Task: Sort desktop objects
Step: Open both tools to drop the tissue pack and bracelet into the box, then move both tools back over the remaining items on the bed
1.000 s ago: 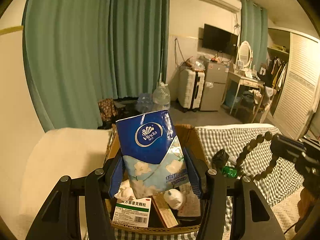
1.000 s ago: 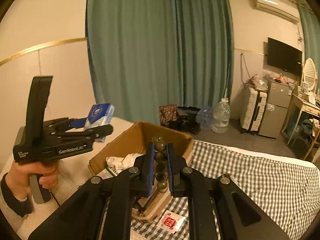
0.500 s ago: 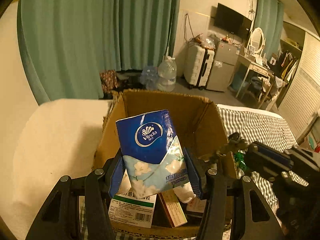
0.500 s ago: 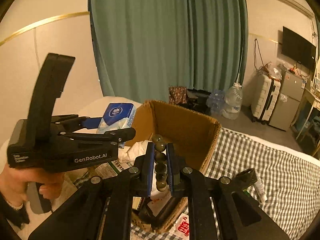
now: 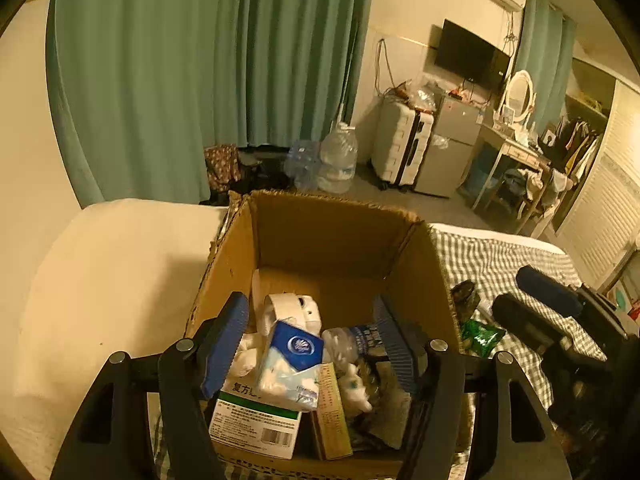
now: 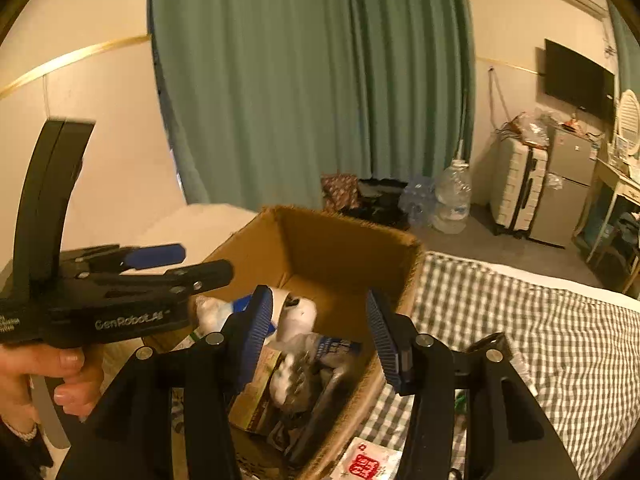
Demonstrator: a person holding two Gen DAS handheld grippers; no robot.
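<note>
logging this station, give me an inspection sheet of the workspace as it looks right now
surface: checked cloth on a bed.
job's things: tissue pack lies loose in the cardboard box on a medicine box.
clutter: red-printed packet beside the box.
grippers: left gripper and right gripper over the box, jaws opening, nothing between them.
cables: wires on the far wall by the TV.
surroundings: green curtains, suitcase.

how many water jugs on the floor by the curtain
2. A clear jug stands upright by the suitcase; a bluish one lies beside it, nearer the curtain. More may be hidden behind the box.
</note>
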